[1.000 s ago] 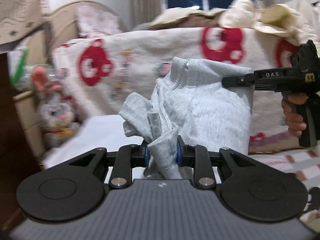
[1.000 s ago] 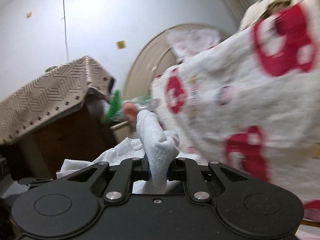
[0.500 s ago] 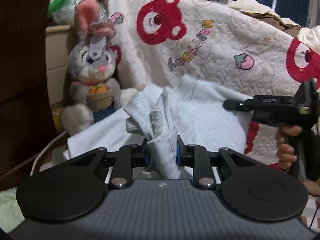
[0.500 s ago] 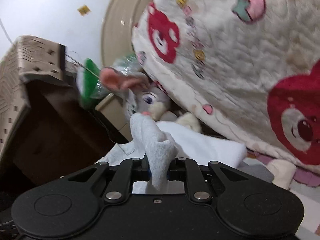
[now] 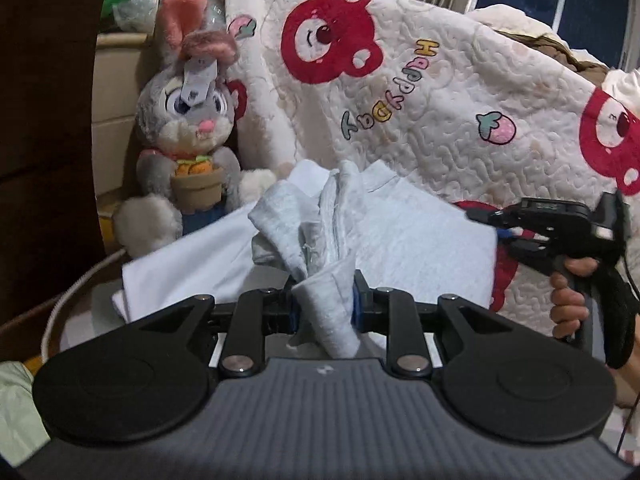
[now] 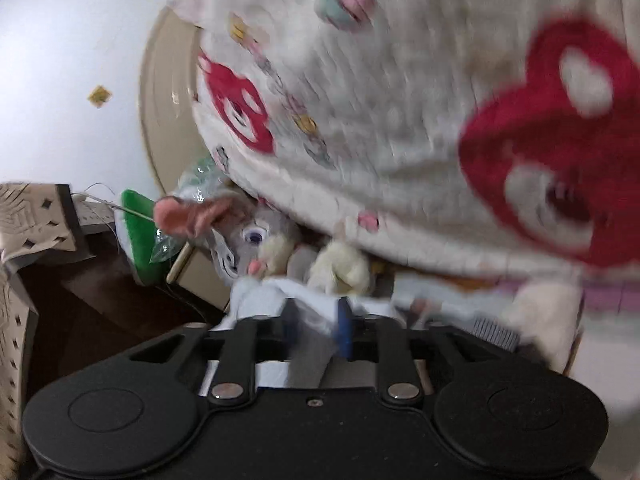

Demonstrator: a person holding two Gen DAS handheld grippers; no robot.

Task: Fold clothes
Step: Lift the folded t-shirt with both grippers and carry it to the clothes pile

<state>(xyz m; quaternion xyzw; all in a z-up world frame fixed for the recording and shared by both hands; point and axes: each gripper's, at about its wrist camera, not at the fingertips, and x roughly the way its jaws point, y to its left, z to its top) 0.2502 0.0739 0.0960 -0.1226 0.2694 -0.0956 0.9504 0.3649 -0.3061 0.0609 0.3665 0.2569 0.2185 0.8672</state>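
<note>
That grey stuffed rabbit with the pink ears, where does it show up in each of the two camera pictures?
Left wrist view: the stuffed rabbit sits upright at the left, holding a toy carrot pot, beside the bear quilt.
Right wrist view: the stuffed rabbit is at centre, partly hidden, tucked under the lower edge of the blurred bear quilt.
Shared landmark: the quilt with red bears.

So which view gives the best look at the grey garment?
The left wrist view: the grey garment is sharp, spread across the frame, one bunched end pinched in the left tool, the right tool at its far edge. The right wrist view is blurred, showing only pale cloth between that tool's fingers.
</note>
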